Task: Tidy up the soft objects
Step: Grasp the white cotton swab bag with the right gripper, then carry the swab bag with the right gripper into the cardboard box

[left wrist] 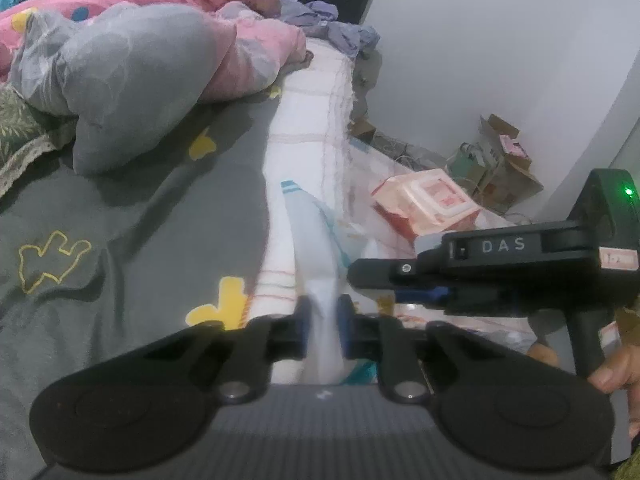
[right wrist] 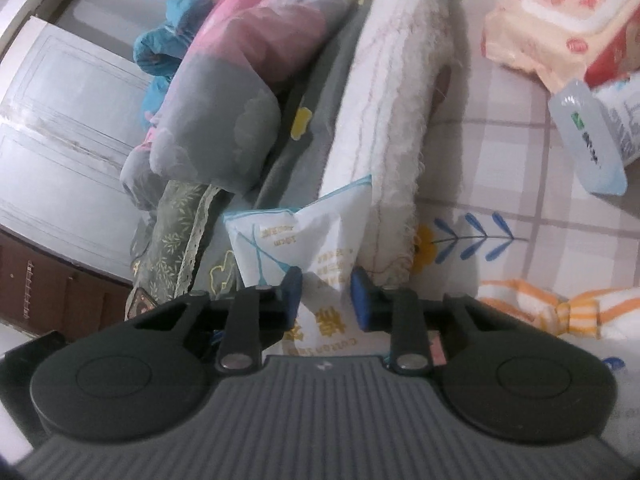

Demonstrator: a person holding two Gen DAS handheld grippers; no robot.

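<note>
Both grippers closed on same white tissue pack [right wrist: 304, 240] w/ blue lines, at bed edge beside folded white towel [right wrist: 384, 100]. Left gripper [left wrist: 322, 320] nearly fully shut, pads pinching thin end of pack; right gripper [right wrist: 326, 294] narrowly open, pads pressing pack's printed end. For good step, probably: keep both grips firm, lift together and level, no pulling apart, else wrapper may tear or slip. Around towel: grey-pink quilt [left wrist: 140, 76] on far side, wet-wipes pack [right wrist: 560, 16] and small bottle [right wrist: 588, 140] on checked sheet [right wrist: 500, 184] on other side, striped cloth [right wrist: 560, 308] near. Towel touching pack, could drag along.
</note>
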